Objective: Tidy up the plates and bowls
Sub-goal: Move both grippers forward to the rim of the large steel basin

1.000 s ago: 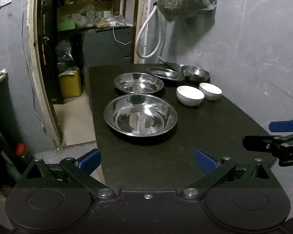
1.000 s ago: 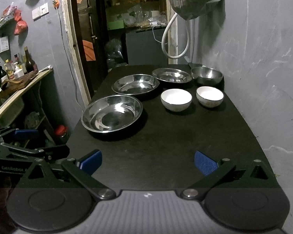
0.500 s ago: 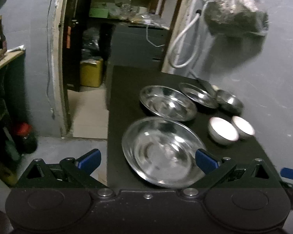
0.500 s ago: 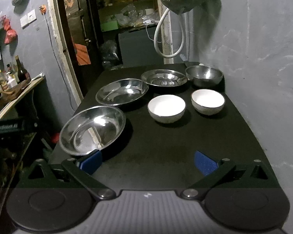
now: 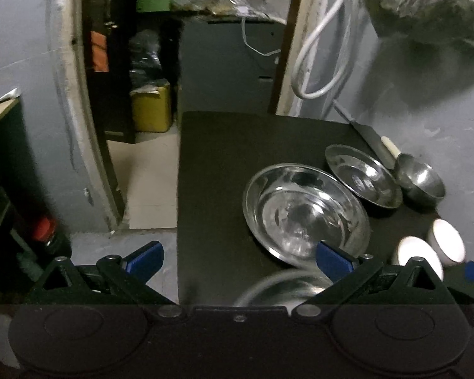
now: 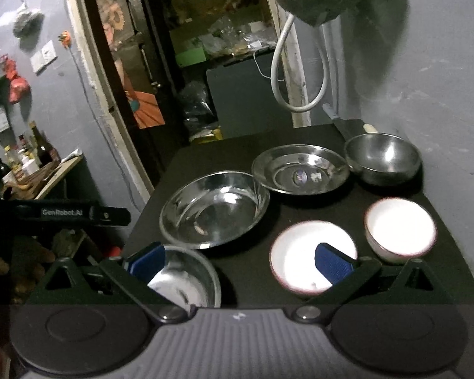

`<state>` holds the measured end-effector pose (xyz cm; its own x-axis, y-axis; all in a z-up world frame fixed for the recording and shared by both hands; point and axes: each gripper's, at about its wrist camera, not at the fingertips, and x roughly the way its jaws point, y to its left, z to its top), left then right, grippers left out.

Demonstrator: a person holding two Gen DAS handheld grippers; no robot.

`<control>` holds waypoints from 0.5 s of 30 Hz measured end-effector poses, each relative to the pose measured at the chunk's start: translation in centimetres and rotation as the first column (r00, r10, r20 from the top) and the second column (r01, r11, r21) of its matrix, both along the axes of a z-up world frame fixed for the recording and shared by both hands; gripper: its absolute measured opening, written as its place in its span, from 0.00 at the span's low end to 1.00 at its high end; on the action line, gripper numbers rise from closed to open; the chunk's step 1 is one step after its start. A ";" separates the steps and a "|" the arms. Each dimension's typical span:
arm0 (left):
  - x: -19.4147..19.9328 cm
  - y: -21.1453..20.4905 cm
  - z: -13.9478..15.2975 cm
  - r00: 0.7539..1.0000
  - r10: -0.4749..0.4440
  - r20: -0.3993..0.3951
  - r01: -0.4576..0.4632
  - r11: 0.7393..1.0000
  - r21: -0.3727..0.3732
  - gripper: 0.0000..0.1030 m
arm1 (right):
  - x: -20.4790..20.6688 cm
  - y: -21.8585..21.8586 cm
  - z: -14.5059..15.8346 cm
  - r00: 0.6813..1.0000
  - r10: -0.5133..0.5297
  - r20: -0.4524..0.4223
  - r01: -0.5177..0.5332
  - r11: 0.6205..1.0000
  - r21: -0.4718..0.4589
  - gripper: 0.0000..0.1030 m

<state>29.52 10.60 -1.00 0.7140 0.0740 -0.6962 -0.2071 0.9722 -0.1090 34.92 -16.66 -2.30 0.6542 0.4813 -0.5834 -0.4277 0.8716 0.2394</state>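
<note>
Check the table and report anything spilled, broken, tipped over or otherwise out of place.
Nothing stands out. The three steel plates, the steel bowl and both white bowls sit upright on the black table, empty, with no spill or visible damage.

3 plates (image 6: pixel 216 210) left, 2 bowls (image 6: pixel 312 257) right

Polished steel everywhere: the big steel plate (image 6: pixel 216 210) throws mirror glints, the smaller steel plate (image 6: pixel 300 170) behind it gleams too, and the steel bowl (image 6: pixel 383 158) looks a touch duller, brushed. Two white bowls (image 6: pixel 312 257) shine like glazed ceramic. Under them the worktop (image 6: pixel 300 284) is black, matt, faintly grainy. The wall (image 6: pixel 442 79) looks rough, patchy plaster.
</note>
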 end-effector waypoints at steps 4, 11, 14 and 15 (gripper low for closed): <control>4.1 1.0 -1.2 0.998 -0.056 -0.042 0.057 0.998 0.012 0.99 | 3.4 2.0 -1.1 0.999 -0.046 -0.028 0.046 0.999 -0.009 0.95; 10.3 1.9 -3.7 0.983 -0.102 -0.150 0.113 0.992 0.063 0.91 | 7.5 5.3 -3.4 0.995 -0.070 -0.070 0.065 0.995 -0.076 0.82; 11.8 2.2 -4.8 0.974 -0.123 -0.193 0.137 0.988 0.064 0.79 | 8.5 6.3 -4.4 0.993 -0.088 -0.083 0.078 0.990 -0.116 0.75; 12.1 2.3 -5.1 0.971 -0.130 -0.202 0.145 0.988 0.059 0.77 | 8.7 6.5 -4.6 0.992 -0.094 -0.088 0.083 0.989 -0.124 0.75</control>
<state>41.60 12.92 -6.08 0.5704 0.0405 -0.8204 -0.0812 0.9967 -0.0073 43.64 -10.16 -6.91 0.6312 0.3469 -0.6937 -0.3284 0.9298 0.1662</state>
